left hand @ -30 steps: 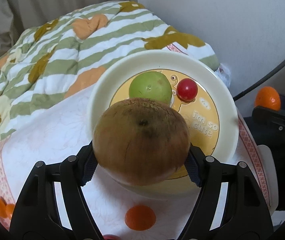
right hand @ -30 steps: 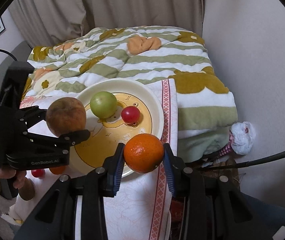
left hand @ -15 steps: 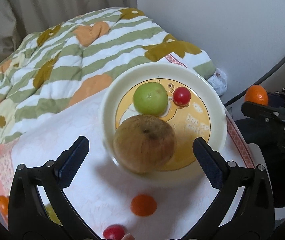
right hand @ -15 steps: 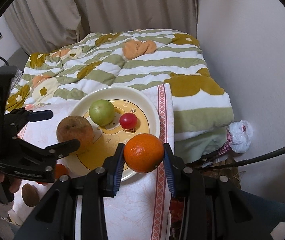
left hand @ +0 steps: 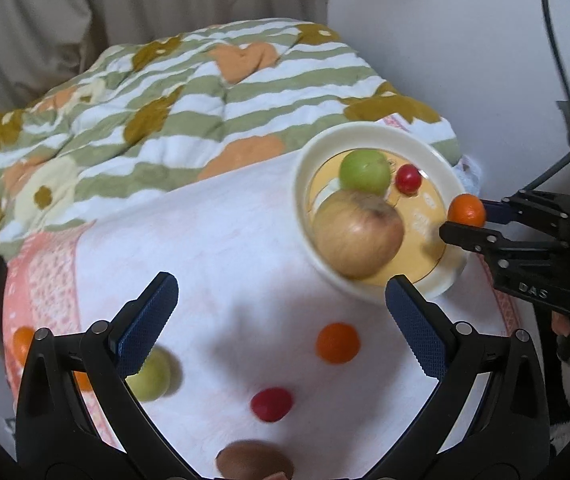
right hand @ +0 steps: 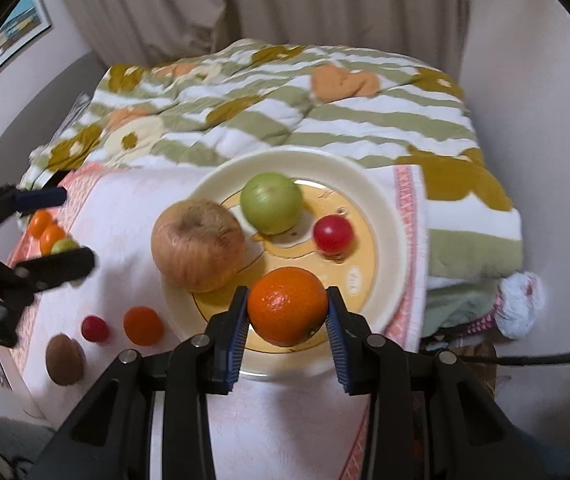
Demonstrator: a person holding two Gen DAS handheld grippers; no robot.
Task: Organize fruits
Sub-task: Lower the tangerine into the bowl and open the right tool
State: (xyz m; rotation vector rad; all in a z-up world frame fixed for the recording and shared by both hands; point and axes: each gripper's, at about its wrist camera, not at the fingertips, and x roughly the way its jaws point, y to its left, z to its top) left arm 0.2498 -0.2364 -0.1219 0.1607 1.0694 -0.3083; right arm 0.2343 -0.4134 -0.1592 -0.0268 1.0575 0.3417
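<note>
A cream plate (right hand: 381,200) with a yellow centre holds a brown apple (right hand: 197,245), a green fruit (right hand: 272,202) and a small red fruit (right hand: 333,233). My right gripper (right hand: 288,306) is shut on an orange (right hand: 287,305), held over the plate's near edge. My left gripper (left hand: 281,312) is open and empty above the white cloth, left of the plate (left hand: 309,160); the apple (left hand: 359,236) lies beyond its fingers. The right gripper with the orange (left hand: 466,210) shows at the plate's right rim.
Loose on the white cloth (left hand: 221,232): an orange fruit (left hand: 337,342), a red fruit (left hand: 272,403), a green fruit (left hand: 153,376), a brown kiwi (left hand: 251,462) and small oranges (right hand: 47,232) at the left edge. A striped quilt (left hand: 205,92) lies behind; a wall stands right.
My left gripper opened, left the brown apple on the plate and pulled back to the left. My right gripper moved the orange forward over the plate's edge.
</note>
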